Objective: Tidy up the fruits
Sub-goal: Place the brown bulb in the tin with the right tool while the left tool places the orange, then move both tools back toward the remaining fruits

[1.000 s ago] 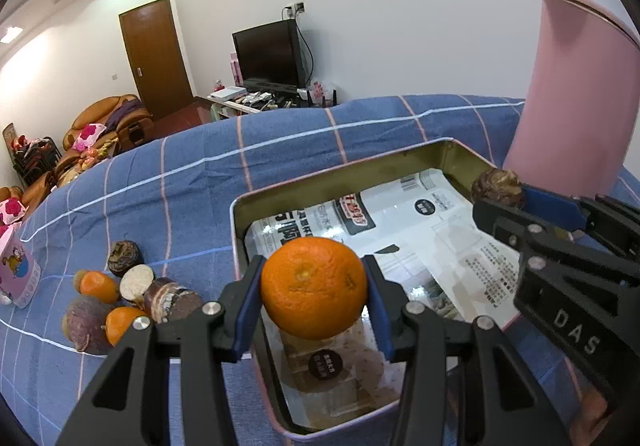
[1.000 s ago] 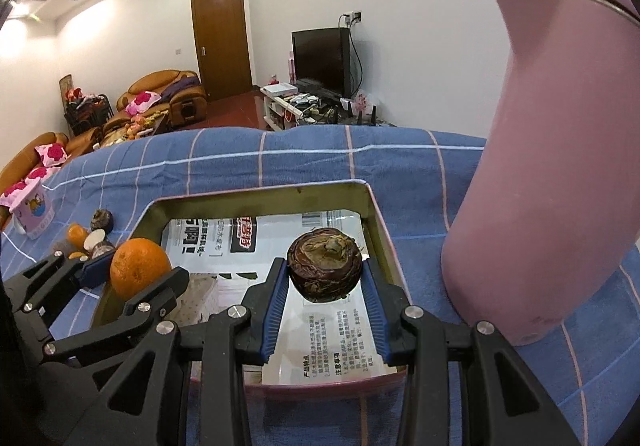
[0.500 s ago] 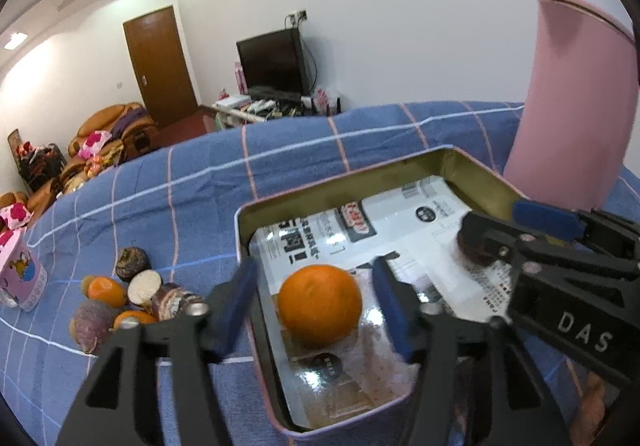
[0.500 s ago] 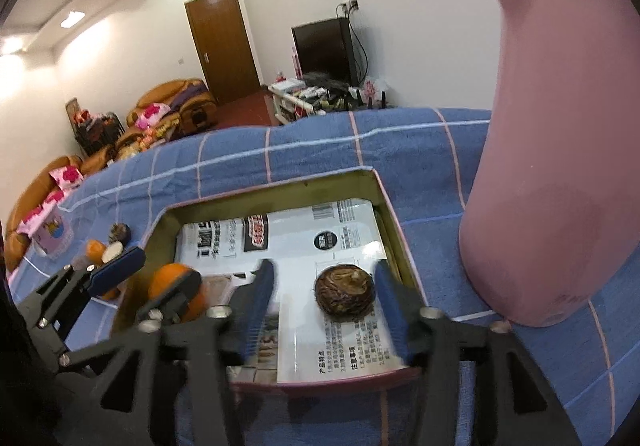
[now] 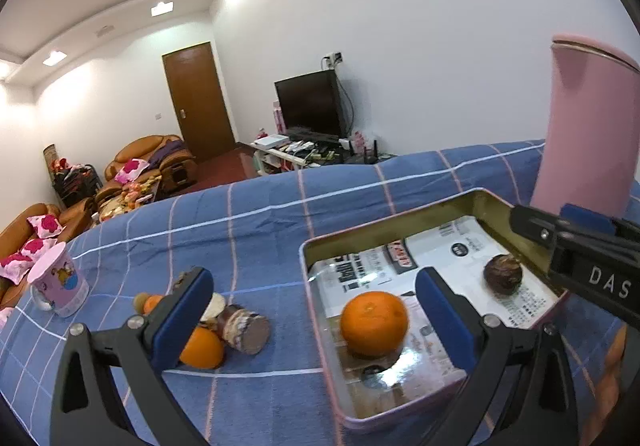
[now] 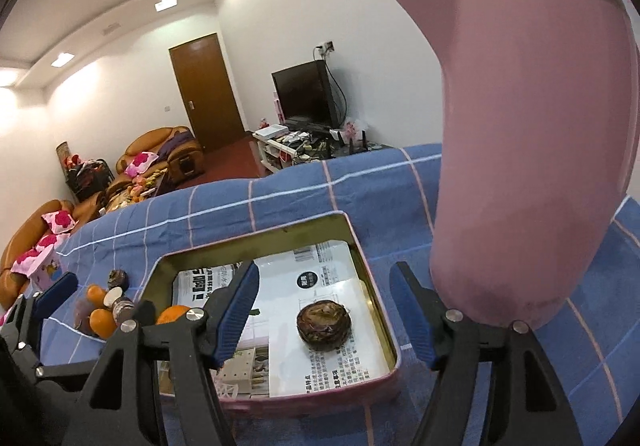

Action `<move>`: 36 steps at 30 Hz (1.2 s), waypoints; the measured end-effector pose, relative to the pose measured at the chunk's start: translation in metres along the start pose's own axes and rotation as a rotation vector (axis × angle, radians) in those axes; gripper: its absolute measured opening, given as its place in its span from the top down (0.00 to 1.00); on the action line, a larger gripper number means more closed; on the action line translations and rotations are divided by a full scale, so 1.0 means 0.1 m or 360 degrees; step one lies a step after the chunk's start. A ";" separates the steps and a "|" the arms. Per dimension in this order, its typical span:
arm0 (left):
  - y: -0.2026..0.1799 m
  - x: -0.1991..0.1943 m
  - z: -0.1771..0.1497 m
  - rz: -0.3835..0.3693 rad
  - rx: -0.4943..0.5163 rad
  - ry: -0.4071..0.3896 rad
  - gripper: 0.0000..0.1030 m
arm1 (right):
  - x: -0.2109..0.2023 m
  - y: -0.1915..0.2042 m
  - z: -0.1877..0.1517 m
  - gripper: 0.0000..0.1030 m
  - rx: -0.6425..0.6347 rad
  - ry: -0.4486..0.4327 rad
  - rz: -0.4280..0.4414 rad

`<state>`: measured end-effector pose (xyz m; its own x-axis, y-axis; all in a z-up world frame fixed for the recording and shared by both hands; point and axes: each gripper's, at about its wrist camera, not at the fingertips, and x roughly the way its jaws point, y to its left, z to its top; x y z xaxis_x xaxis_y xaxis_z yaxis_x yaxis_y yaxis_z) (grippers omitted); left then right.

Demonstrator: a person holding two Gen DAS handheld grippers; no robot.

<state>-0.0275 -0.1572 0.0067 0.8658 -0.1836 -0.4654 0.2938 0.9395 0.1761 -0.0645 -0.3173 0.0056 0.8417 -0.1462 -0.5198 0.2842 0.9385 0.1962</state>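
Note:
An orange (image 5: 374, 323) lies in the newspaper-lined metal tray (image 5: 384, 236) at its near left. A dark brown round fruit (image 5: 502, 277) lies in the tray at the right; it also shows in the right wrist view (image 6: 324, 324). My left gripper (image 5: 314, 320) is open and empty, raised above and behind the orange. My right gripper (image 6: 325, 320) is open and empty, raised above the brown fruit. A pile of small oranges and brown fruits (image 5: 218, 330) lies on the blue cloth left of the tray.
A tall pink kettle (image 6: 528, 150) stands just right of the tray (image 6: 372, 286). A pink printed cup (image 5: 60, 286) stands at the far left of the blue checked cloth (image 5: 248, 230). The other gripper's fingers cross the tray's right side in the left wrist view.
Both grippers opened, letting the orange and the brown fruit down into the tray, then lifted up and back away from them.

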 end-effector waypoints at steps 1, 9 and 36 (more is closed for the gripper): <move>0.02 0.00 -0.01 0.0006 -0.0002 0.0001 0.00 | 0.00 0.00 -0.01 0.33 0.0000 -0.0003 -0.0007; 0.17 -0.02 -0.08 0.0030 -0.0024 0.0009 0.00 | -0.11 0.09 -0.03 0.33 -0.0096 -0.0120 -0.0128; 0.98 -0.01 -0.29 0.0048 -0.0097 0.0064 0.00 | -0.19 0.83 -0.28 0.33 -0.0213 -0.0111 -0.0213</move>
<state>-0.0113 -0.0566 -0.0002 0.8567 -0.1441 -0.4952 0.2414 0.9606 0.1381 -0.0700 -0.2281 0.0084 0.8313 -0.2896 -0.4744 0.3362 0.9417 0.0142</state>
